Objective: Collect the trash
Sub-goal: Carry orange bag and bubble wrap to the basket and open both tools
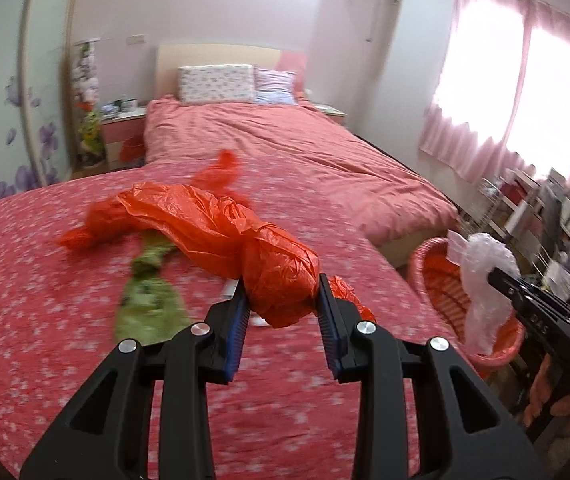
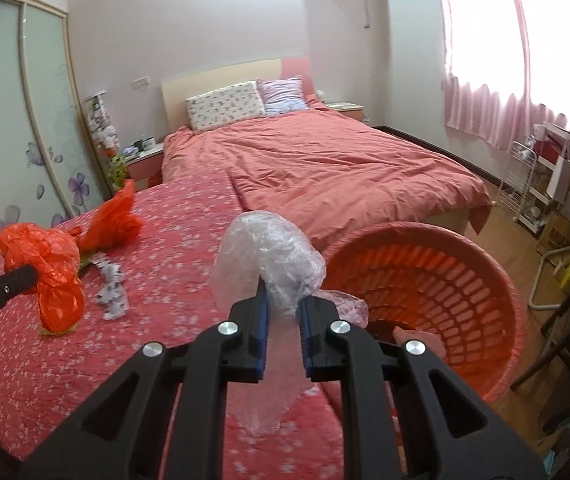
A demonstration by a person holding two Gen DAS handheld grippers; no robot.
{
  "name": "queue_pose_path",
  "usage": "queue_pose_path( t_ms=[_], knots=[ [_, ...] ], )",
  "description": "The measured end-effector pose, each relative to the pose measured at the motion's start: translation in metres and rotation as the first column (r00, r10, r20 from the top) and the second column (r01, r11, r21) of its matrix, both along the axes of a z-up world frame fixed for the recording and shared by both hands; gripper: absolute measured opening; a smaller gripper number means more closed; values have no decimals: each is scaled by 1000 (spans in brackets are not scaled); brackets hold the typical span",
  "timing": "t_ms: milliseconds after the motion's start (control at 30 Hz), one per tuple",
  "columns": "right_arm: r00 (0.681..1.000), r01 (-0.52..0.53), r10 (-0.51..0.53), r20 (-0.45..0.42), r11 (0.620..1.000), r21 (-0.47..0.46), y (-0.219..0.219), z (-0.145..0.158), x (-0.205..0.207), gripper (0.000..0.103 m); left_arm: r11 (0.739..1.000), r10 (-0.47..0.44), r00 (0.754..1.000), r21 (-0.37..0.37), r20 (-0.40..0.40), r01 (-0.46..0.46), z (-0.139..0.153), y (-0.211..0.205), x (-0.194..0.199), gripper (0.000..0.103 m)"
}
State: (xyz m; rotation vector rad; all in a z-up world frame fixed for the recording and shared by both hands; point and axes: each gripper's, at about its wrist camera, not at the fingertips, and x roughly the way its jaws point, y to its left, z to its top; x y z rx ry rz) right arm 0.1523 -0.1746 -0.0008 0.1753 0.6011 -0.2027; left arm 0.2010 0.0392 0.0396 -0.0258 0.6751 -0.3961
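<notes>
My left gripper (image 1: 283, 292) is shut on a crumpled orange plastic bag (image 1: 221, 224) and holds it above the red floral bedspread (image 1: 45, 300); the bag also shows in the right wrist view (image 2: 51, 264). My right gripper (image 2: 283, 300) is shut on a clear plastic bag (image 2: 273, 256), held beside the rim of a red laundry basket (image 2: 497, 280). The clear bag (image 1: 485, 280) and the basket (image 1: 437, 276) also show at the right of the left wrist view.
A green wrapper (image 1: 151, 296) lies on the bedspread under the orange bag. A black-and-white patterned scrap (image 2: 111, 292) and another orange bag (image 2: 115, 220) lie further left. Pillows (image 2: 225, 106) sit at the headboard. Shelves and clutter (image 2: 557, 184) stand by the window.
</notes>
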Motion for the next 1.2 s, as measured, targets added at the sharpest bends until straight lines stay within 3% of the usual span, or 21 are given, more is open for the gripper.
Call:
queue_pose_path(
  t_ms=[467,1200],
  knots=[
    [992,127,-127,13,992,29,-64,-8,-22,14,984,-180,984,-5,-17,180,-14,-91,-4,33],
    [968,247,-249,15,966,72,-144,-21,-30,14,925,-380,923,-18,-58,379,-34,-189,3,33]
  ],
)
